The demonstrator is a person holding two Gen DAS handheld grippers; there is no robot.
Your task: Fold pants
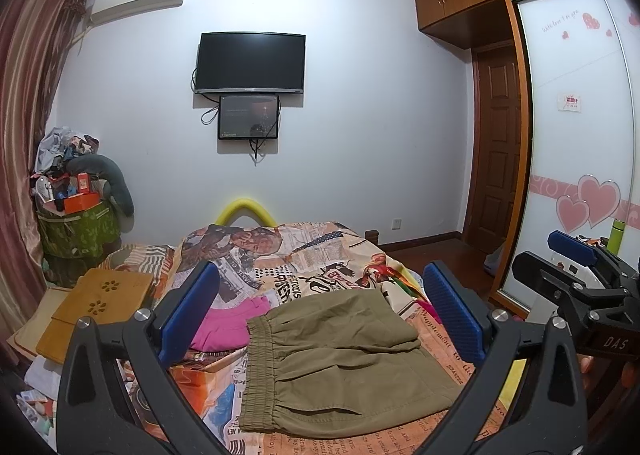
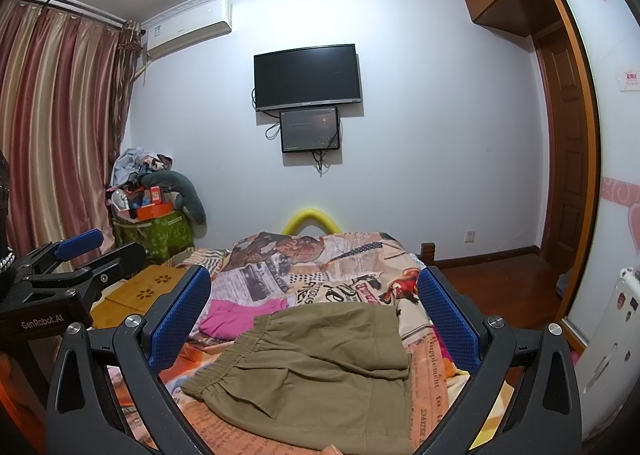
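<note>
Olive-green pants [image 1: 340, 359] lie folded into a compact rectangle on the bed, elastic waistband on the left. They also show in the right wrist view [image 2: 320, 371]. My left gripper [image 1: 320, 315] hangs open and empty above them, blue pads spread wide. My right gripper [image 2: 316, 319] is also open and empty above the pants. The right gripper shows at the right edge of the left wrist view [image 1: 576, 255], and the left gripper at the left edge of the right wrist view [image 2: 76, 251].
The bed has a newspaper-print cover [image 1: 304, 255]. A pink garment [image 1: 228, 323] lies left of the pants. A wooden lap tray [image 1: 96, 303] sits at the bed's left. A cluttered green bag [image 1: 80, 231] stands in the corner. A wardrobe [image 1: 576, 135] is on the right.
</note>
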